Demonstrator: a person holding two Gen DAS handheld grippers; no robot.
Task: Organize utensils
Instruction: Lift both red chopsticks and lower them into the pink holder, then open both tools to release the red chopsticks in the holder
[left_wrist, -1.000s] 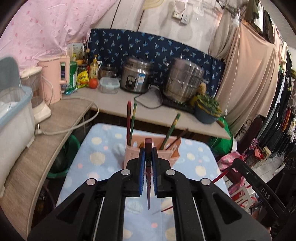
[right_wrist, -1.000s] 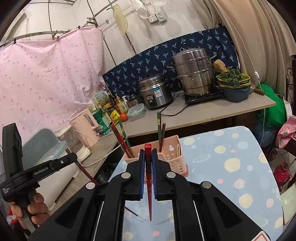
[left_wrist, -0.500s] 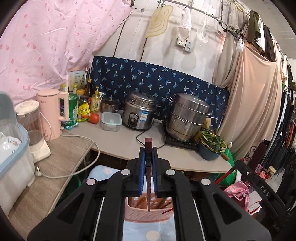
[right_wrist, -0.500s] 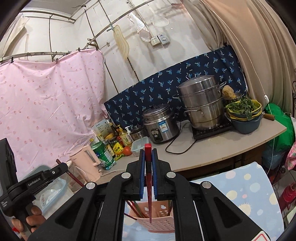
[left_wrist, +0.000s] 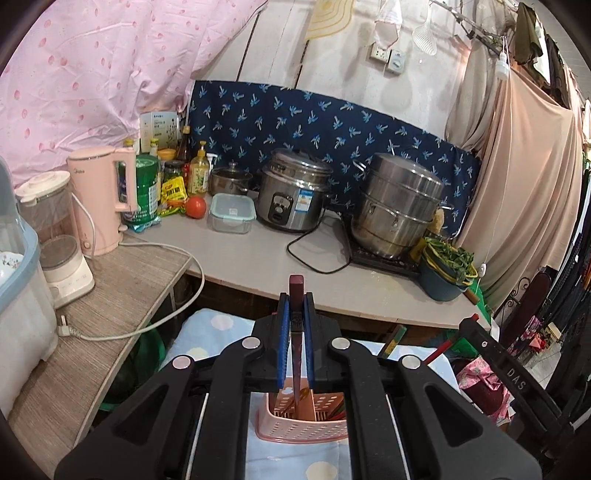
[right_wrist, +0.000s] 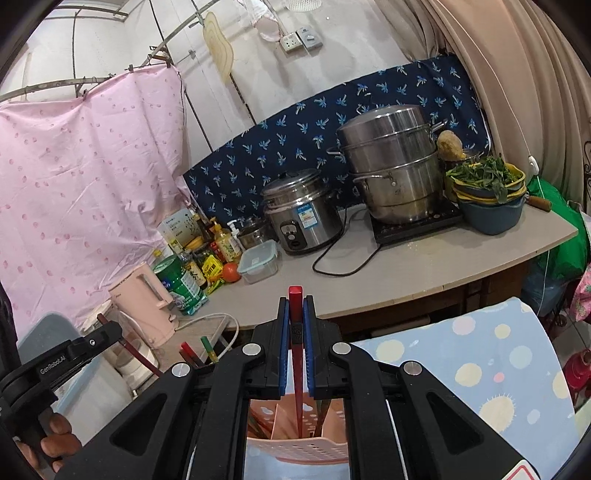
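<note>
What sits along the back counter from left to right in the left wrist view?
Pink kettle → green can → tomato → clear food box → rice cooker → steel steamer pot → bowl of greens.

**A cramped home kitchen corner**

We're in a lived-in home kitchen, no question. Along the back surface (left_wrist: 258, 254) sits a steel rice cooker (left_wrist: 291, 195), and beside it a stacked steamer pot (left_wrist: 397, 210) on a black hob. Sauce bottles (left_wrist: 197, 173), a tomato (left_wrist: 195, 206) and a clip-lid food box (left_wrist: 231, 213) crowd the left end, next to a pink kettle (left_wrist: 101, 195). A basin of leafy greens (right_wrist: 487, 188) waits at the right. Patterned navy cloth (left_wrist: 332, 122) serves as a splashback, a pink sheet (right_wrist: 81, 177) hangs from a rail, and clothes (left_wrist: 532, 29) dangle overhead. A wall socket (right_wrist: 291, 42) sits above.
</note>
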